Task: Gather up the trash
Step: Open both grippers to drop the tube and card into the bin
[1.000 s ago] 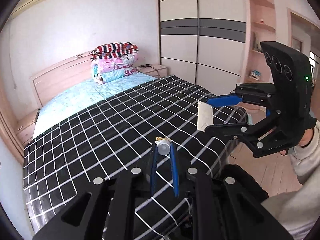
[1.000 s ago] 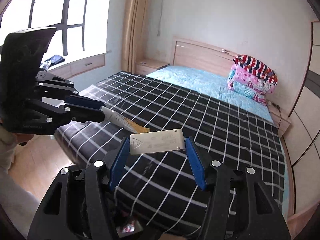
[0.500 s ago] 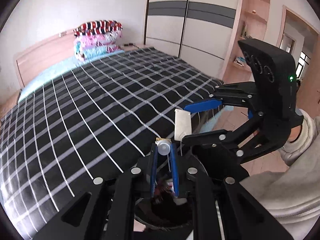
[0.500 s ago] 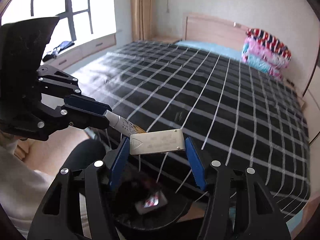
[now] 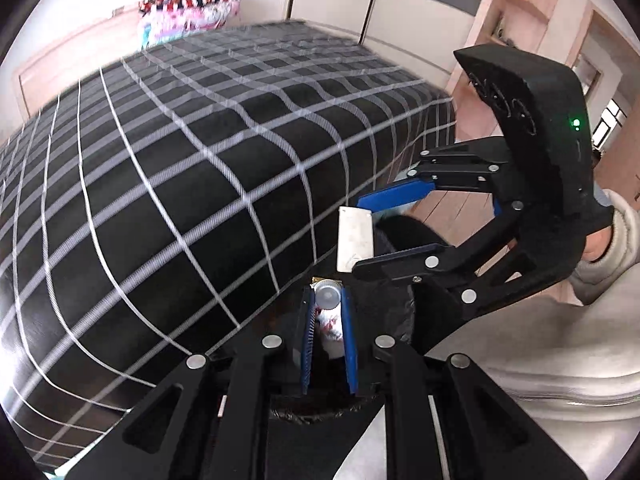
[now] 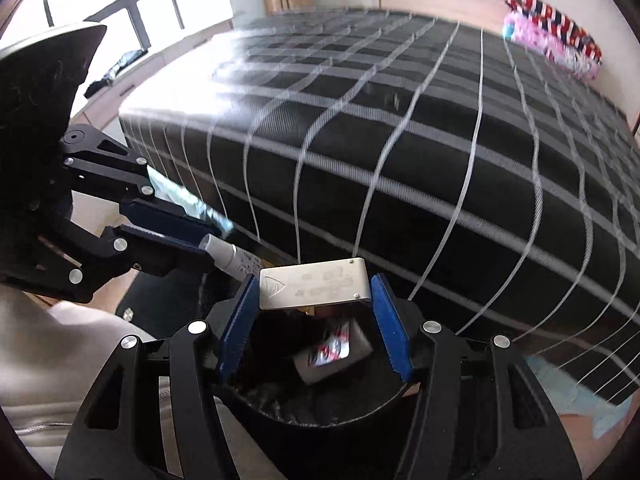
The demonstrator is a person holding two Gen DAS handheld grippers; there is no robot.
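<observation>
Right wrist view: my right hand-held gripper (image 6: pixel 316 306) is clamped on a silver card (image 6: pixel 314 289) right above the black bin (image 6: pixel 320 408), while my left hand-held gripper (image 5: pixel 327 312) pinches a small tube (image 5: pixel 328 297) over that bin too, beside the bed (image 6: pixel 400 160).

1. The bed (image 6: pixel 420 152) is smeared by motion blur, its far end cut off.
2. Print on the silver card (image 6: pixel 314 284) is unreadable.
3. The bin (image 6: pixel 320 408) is mostly hidden behind gripper frames.
</observation>
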